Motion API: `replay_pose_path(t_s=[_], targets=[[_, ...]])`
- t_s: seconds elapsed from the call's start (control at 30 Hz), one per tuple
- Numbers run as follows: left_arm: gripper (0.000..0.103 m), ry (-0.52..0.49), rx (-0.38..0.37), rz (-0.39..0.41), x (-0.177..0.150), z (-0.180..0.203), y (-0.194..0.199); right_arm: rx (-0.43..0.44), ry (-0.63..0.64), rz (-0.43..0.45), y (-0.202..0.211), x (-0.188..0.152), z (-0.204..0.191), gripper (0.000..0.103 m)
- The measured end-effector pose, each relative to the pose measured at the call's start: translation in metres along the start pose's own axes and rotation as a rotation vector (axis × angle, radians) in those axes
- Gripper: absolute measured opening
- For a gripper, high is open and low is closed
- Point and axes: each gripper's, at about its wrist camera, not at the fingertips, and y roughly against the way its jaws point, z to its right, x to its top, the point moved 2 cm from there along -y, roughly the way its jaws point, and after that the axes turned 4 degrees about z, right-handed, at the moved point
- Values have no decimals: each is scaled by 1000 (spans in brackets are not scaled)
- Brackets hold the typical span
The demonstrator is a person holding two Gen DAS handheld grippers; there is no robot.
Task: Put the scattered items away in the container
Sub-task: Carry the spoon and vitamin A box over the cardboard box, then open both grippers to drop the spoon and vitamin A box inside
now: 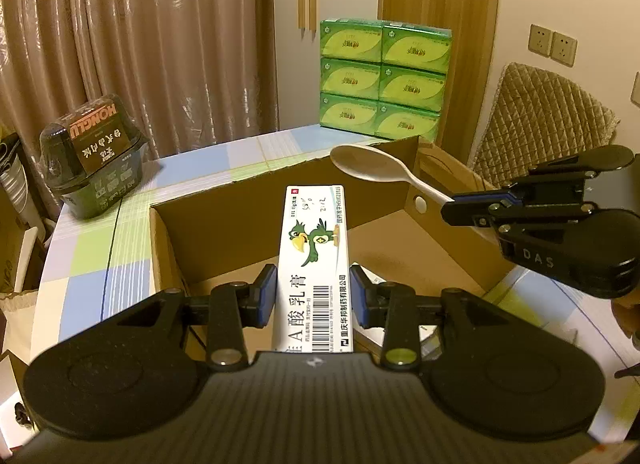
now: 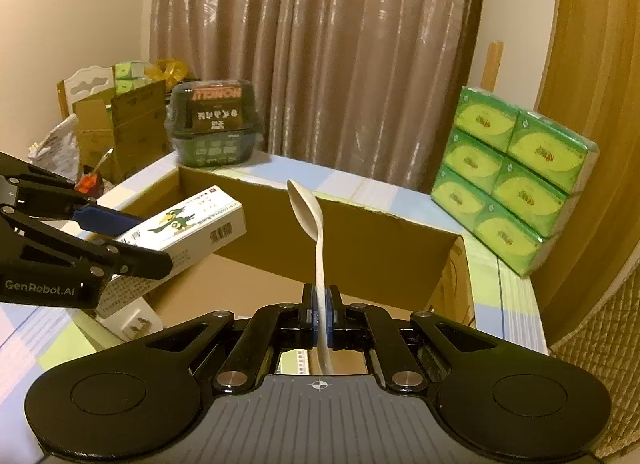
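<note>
My left gripper is shut on a long white medicine box with a green bird on it, held over the open cardboard box. It also shows in the right wrist view, gripped at the left. My right gripper is shut on the handle of a white plastic spoon, bowl pointing up over the cardboard box. The spoon and right gripper show at the right in the left wrist view.
A dark green food tub stands on the checked tablecloth left of the box. A stack of green tissue packs stands behind it. A quilted chair back is at the right. Clutter and cartons lie beyond the table's far left.
</note>
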Motion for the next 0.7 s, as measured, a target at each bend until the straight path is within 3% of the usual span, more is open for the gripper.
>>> replay_pose_path(t_s=[0.1,0.17,0.7], targets=[[33,7,11,11,0,-1,-7,-4,-4,0,-3,-2,3,1],[46,26,24,21,0,-4,-10,-5,-7,-3,-4,-2,4,1],[46,45,35,28,-14,-13,7,0,6,15,-8,-2,4,2]])
